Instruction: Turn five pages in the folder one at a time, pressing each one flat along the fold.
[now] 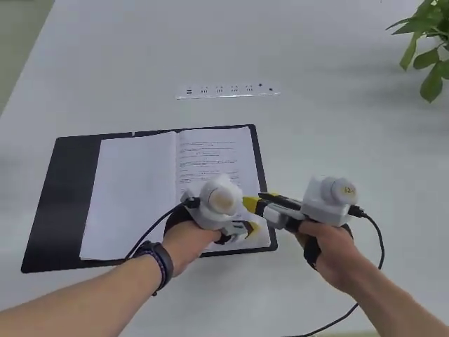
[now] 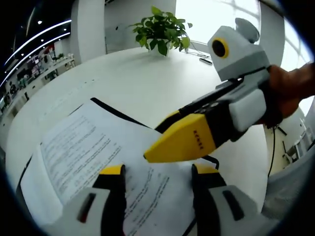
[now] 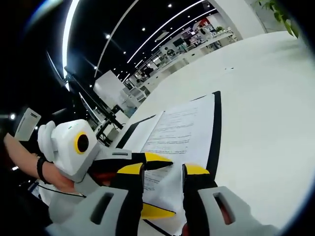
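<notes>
A black folder (image 1: 70, 182) lies open on the white table, with a blank left page (image 1: 133, 189) and a printed right page (image 1: 217, 158). My left gripper (image 1: 245, 228) hovers over the lower right corner of the printed page (image 2: 78, 142), jaws wide apart with only paper showing between them. My right gripper (image 1: 251, 203) points left toward it from beyond the folder's right edge. In the left gripper view the right gripper (image 2: 179, 140) crosses just in front of the left gripper (image 2: 160, 171). The right gripper (image 3: 163, 169) stands open over the page (image 3: 182, 128).
A white power strip (image 1: 228, 90) lies on the table behind the folder. A green plant (image 1: 428, 49) stands at the far right corner. Cables trail from both grippers toward the near table edge.
</notes>
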`<state>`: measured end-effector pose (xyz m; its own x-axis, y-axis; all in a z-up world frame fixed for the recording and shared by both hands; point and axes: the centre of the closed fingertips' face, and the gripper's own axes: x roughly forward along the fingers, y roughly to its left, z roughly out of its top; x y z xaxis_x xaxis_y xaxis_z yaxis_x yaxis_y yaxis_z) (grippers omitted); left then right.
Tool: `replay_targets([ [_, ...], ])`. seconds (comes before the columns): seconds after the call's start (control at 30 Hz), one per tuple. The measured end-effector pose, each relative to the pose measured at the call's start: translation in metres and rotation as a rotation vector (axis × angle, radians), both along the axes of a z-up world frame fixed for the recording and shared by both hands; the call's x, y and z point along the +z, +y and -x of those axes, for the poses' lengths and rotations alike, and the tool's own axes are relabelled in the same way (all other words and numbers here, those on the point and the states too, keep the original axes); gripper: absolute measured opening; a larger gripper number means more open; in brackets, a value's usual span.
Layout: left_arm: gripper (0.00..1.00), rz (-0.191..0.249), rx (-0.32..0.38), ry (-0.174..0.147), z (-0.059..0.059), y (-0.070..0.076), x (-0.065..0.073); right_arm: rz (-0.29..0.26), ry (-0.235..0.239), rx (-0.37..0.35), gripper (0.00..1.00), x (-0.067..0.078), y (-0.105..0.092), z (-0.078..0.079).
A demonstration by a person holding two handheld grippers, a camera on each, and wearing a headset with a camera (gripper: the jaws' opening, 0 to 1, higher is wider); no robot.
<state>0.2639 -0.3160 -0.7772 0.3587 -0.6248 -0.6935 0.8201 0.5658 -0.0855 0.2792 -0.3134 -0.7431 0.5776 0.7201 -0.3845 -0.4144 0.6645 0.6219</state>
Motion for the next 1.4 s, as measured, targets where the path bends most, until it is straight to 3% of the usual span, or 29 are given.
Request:
replay_targets([
  [0.07,0.57,0.020,0.013,0.031,0.003,-0.001,0.003,-0.005,0.012,0.006,0.23,-0.004,-0.001,0.002],
  [0.23,0.62,0.020,-0.015,0.023,0.011,0.005,0.012,-0.061,0.028,-0.022,0.14,-0.001,-0.008,0.011],
  [0.43,0.64,0.037,0.003,0.004,0.020,0.013,0.027,-0.112,0.041,-0.054,0.00,0.002,-0.011,0.023],
  [0.5,0.64,0.059,0.023,0.009,0.023,0.015,0.032,-0.153,0.049,-0.074,0.00,0.005,-0.011,0.025],
  [0.87,0.65,0.065,0.029,-0.031,0.028,0.028,0.051,-0.155,0.009,-0.074,0.00,0.027,-0.001,0.019],
  [1.23,0.66,0.085,0.103,-0.072,0.027,0.066,0.075,-0.163,-0.010,-0.071,0.00,0.044,0.010,0.024],
  [1.4,0.66,0.115,0.191,-0.078,0.021,0.094,0.082,-0.155,-0.038,-0.064,0.00,0.055,0.016,0.022],
])
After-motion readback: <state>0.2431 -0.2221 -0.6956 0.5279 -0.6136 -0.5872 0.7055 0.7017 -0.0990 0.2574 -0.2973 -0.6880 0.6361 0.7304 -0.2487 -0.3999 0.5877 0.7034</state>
